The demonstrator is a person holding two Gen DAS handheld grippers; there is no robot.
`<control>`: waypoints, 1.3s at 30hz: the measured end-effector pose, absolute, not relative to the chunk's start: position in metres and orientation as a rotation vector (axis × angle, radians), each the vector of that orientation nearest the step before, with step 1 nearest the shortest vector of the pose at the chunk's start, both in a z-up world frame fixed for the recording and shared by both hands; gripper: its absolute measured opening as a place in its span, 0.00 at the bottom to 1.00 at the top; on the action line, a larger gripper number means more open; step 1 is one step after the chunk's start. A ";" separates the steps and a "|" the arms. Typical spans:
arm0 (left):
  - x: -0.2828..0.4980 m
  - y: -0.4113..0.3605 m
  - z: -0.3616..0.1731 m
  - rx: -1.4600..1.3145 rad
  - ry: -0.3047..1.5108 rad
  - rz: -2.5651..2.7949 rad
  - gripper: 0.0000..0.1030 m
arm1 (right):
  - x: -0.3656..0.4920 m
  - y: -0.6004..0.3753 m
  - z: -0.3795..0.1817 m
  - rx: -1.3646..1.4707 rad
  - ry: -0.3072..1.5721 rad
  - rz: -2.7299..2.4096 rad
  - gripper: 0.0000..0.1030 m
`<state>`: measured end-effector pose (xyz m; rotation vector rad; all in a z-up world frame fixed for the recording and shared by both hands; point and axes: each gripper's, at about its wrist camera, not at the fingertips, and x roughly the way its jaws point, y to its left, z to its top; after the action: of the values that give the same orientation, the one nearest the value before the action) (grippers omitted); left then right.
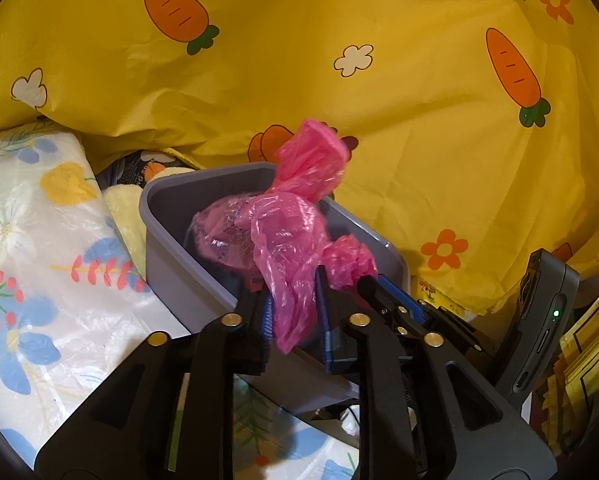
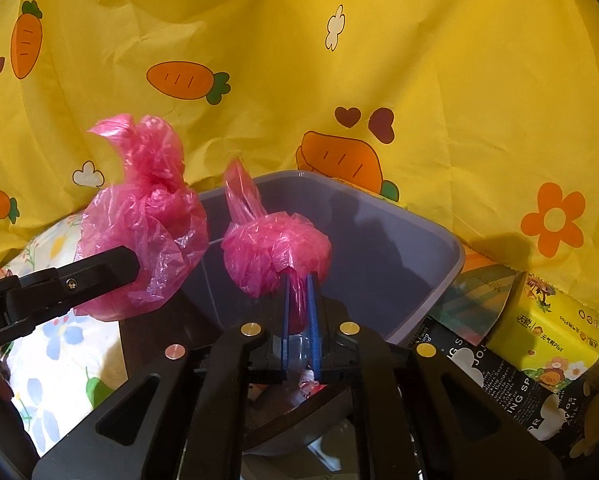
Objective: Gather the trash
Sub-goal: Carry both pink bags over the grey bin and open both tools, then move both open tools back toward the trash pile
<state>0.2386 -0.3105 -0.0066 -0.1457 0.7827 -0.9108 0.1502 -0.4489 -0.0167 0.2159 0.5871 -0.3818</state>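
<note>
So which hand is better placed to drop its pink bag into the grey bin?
Probably the right gripper: its pink bundle hangs over the grey bin's opening, while the left gripper's larger bundle overlaps the rim.
</note>
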 end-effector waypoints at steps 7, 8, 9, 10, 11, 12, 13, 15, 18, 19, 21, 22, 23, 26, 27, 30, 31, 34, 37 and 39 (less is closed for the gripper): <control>0.239 -0.294 -0.002 -0.187 0.745 -0.846 0.71 | 0.152 -0.448 -0.020 0.209 0.593 -0.382 0.50; 0.240 -0.291 -0.003 -0.192 0.745 -0.838 0.73 | 0.152 -0.448 -0.020 0.209 0.591 -0.382 0.52; 0.241 -0.289 -0.003 -0.197 0.748 -0.831 0.74 | 0.152 -0.447 -0.020 0.207 0.590 -0.383 0.54; 0.242 -0.287 -0.004 -0.202 0.751 -0.823 0.74 | 0.152 -0.447 -0.019 0.205 0.589 -0.383 0.55; 0.242 -0.285 -0.005 -0.206 0.753 -0.815 0.74 | 0.152 -0.447 -0.019 0.205 0.589 -0.382 0.56; 0.243 -0.284 -0.005 -0.210 0.757 -0.810 0.74 | 0.152 -0.447 -0.019 0.206 0.589 -0.381 0.57; 0.243 -0.282 -0.006 -0.212 0.759 -0.808 0.74 | 0.152 -0.447 -0.019 0.204 0.588 -0.381 0.57; 0.242 -0.279 -0.007 -0.212 0.759 -0.804 0.74 | 0.151 -0.446 -0.018 0.203 0.585 -0.381 0.58; 0.240 -0.276 -0.006 -0.214 0.759 -0.800 0.74 | 0.149 -0.445 -0.017 0.204 0.582 -0.382 0.60; 0.239 -0.275 -0.006 -0.215 0.758 -0.799 0.74 | 0.148 -0.444 -0.016 0.204 0.580 -0.383 0.61; 0.237 -0.272 -0.006 -0.214 0.755 -0.795 0.74 | 0.146 -0.442 -0.015 0.201 0.575 -0.386 0.62; 0.235 -0.270 -0.006 -0.212 0.754 -0.793 0.74 | 0.145 -0.441 -0.014 0.198 0.572 -0.390 0.63; 0.234 -0.269 -0.007 -0.211 0.754 -0.791 0.74 | 0.143 -0.440 -0.014 0.195 0.567 -0.392 0.64; 0.231 -0.262 -0.008 -0.212 0.755 -0.774 0.75 | 0.137 -0.435 -0.013 0.181 0.555 -0.402 0.66; 0.229 -0.259 -0.008 -0.213 0.756 -0.765 0.75 | 0.135 -0.433 -0.013 0.175 0.551 -0.407 0.67; 0.223 -0.245 -0.009 -0.207 0.748 -0.731 0.75 | 0.126 -0.428 -0.010 0.168 0.537 -0.419 0.69; 0.220 -0.240 -0.009 -0.205 0.743 -0.716 0.75 | 0.124 -0.425 -0.009 0.166 0.530 -0.422 0.70; 0.210 -0.218 -0.004 -0.199 0.708 -0.662 0.75 | 0.116 -0.415 -0.005 0.153 0.510 -0.411 0.70; 0.200 -0.194 -0.001 -0.188 0.683 -0.594 0.75 | 0.111 -0.402 0.000 0.149 0.492 -0.386 0.71; 0.194 -0.176 -0.001 -0.183 0.671 -0.545 0.75 | 0.107 -0.391 0.004 0.150 0.480 -0.362 0.71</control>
<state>0.1945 -0.1758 -0.0009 -0.1830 0.6714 -0.5449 0.1073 -0.3905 0.0045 0.1500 0.4797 -0.3618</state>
